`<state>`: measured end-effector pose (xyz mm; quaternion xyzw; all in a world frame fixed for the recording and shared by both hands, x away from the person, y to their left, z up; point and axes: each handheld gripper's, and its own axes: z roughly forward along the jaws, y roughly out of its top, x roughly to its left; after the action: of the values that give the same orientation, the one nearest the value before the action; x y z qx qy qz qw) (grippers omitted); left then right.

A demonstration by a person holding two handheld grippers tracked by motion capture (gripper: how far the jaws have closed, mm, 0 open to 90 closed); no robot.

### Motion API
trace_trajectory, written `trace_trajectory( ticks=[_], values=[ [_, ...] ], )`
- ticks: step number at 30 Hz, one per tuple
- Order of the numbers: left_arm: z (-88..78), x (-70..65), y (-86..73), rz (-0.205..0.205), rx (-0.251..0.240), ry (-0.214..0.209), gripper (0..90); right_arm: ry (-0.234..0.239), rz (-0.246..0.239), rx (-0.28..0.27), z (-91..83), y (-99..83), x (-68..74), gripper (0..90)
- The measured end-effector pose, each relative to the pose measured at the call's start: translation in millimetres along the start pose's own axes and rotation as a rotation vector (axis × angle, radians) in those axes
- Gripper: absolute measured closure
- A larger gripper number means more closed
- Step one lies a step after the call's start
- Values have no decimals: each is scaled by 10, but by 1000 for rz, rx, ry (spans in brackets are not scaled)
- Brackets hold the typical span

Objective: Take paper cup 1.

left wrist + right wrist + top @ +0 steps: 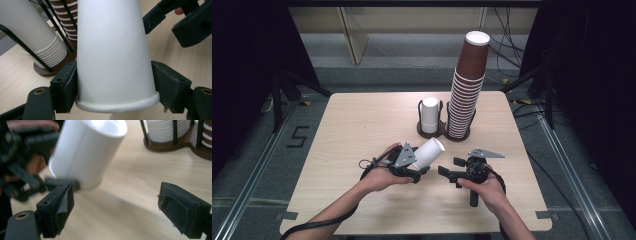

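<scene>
White cup [113,57] between left tongs [113,86] (clamped)

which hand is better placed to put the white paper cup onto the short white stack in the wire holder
Left. The left gripper already clamps the white paper cup, aimed towards the short white cup stack. The right gripper is open and holds nothing.

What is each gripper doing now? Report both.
Left gripper: closed on the white tapered paper cup.
Right gripper: open, nothing between its fingers.
</scene>
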<state>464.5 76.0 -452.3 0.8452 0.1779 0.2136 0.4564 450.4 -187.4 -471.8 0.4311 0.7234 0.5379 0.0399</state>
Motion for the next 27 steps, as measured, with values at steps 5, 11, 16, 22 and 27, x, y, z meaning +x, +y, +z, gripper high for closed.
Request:
trace_trajectory(
  ticks=[5, 11, 16, 22, 27],
  values=[
    [-60, 27, -11, 27, 43, -18, 258, -20, -76, 110, 6, -42, -37, 149],
    [-84, 8, -26, 53, 63, -56, 258, -13, -208, 176, 61, -70, -40, 154],
    [-106, -24, -45, 106, 121, -125, 251, -35, -319, 252, 73, -45, -25, 162],
    [-158, -63, -39, 171, 168, -159, 253, -12, -462, 342, 87, 19, -17, 167],
    [-185, -79, -6, 217, 197, -168, 259, 18, -530, 409, 90, 84, -11, 170]
  ],
)
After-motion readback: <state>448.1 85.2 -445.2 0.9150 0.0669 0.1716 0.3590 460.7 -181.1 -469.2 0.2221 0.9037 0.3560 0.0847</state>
